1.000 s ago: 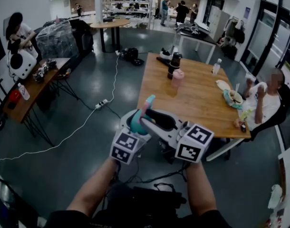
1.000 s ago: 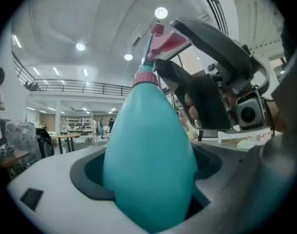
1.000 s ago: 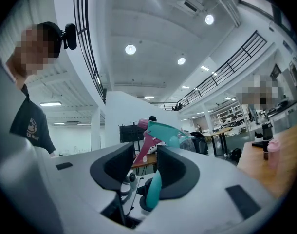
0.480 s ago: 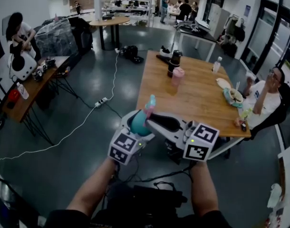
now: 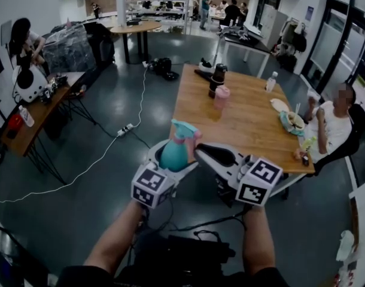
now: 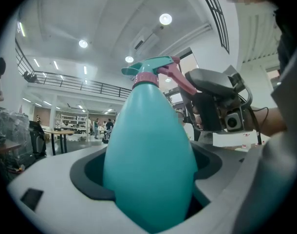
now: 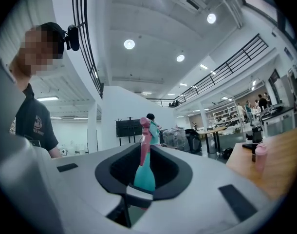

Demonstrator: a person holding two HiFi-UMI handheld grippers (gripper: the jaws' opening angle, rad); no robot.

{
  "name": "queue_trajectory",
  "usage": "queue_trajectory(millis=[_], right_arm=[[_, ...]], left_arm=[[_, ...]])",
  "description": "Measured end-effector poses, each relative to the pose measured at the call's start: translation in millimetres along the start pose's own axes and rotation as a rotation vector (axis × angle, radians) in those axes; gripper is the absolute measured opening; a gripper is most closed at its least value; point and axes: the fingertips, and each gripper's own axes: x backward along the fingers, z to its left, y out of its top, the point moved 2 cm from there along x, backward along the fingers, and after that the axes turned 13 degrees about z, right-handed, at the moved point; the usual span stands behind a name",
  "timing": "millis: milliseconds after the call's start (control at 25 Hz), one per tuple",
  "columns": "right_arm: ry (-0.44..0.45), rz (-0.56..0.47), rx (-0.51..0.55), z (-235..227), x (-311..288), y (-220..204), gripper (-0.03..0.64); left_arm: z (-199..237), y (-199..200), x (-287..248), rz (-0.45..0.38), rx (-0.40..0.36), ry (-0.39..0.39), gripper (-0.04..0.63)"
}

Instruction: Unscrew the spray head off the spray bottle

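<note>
Spray bottle [image 5: 173, 154], teal and pear-shaped, hangs in the air at the near middle of the scene, above the dark floor and just short of the near end of the long wooden table [image 5: 248, 124]. That table runs off toward the far right, and a seated person [image 5: 335, 130] eats at its right edge.

The left gripper [image 5: 169, 160] is clamped on the bottle's wide body, which fills the space between its jaws in the left gripper view, neck pointing up and away. The right gripper [image 5: 200, 150] comes in level from the right. Its jaws have just been closing and now grasp the spray head [image 5: 185, 130], whose pink trigger and teal nozzle stand upright between them in the right gripper view. The two grippers sit close together, and their marker cubes are nearest the person's forearms.

On the far part of the table stand a dark flask [image 5: 217, 79] and, just near of it, a pink cup [image 5: 222, 97]. A clear water bottle [image 5: 271, 84] stands to their right. A white power strip [image 5: 124, 130] lies on the floor to the left.
</note>
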Motion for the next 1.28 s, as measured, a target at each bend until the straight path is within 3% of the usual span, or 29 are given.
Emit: queue_trajectory(millis=[120, 520, 640, 840, 920, 1000, 1080, 1280], right_arm=[[-0.041, -0.005, 0.002, -7.6, 2.4, 0.3, 0.032], [-0.159, -0.034, -0.001, -27.2, 9.4, 3.6, 0.029], [-0.143, -0.056, 0.020, -15.3, 10.0, 12.3, 0.029], [-0.132, -0.008, 0.027, -1.1, -8.2, 8.4, 0.031], [-0.148, 0.006, 0.014, -3.9, -14.2, 5.6, 0.040], [-0.165, 0.019, 0.011, -5.1, -18.4, 5.7, 0.102], [-0.181, 0.028, 0.013, -3.8, -21.7, 6.8, 0.120], [-0.257, 0.035, 0.006, -6.0, -24.9, 9.3, 0.124]], left_arm=[[1.0, 1.1, 2.1, -0.010, 0.003, -0.004, 0.446], [-4.8, 3.4, 0.3, -0.017, -0.001, -0.012, 0.446], [-4.7, 5.7, -2.1, -0.011, -0.002, -0.003, 0.446], [-9.2, 2.9, -3.8, 0.003, -0.001, -0.001, 0.446], [-10.2, 3.3, -5.6, 0.003, -0.008, -0.002, 0.446], [-10.5, 5.4, -5.9, 0.002, -0.014, 0.003, 0.446], [-9.8, 6.2, -4.3, 0.005, -0.017, 0.019, 0.446], [-8.2, 5.9, -4.0, 0.020, -0.013, 0.062, 0.446]])
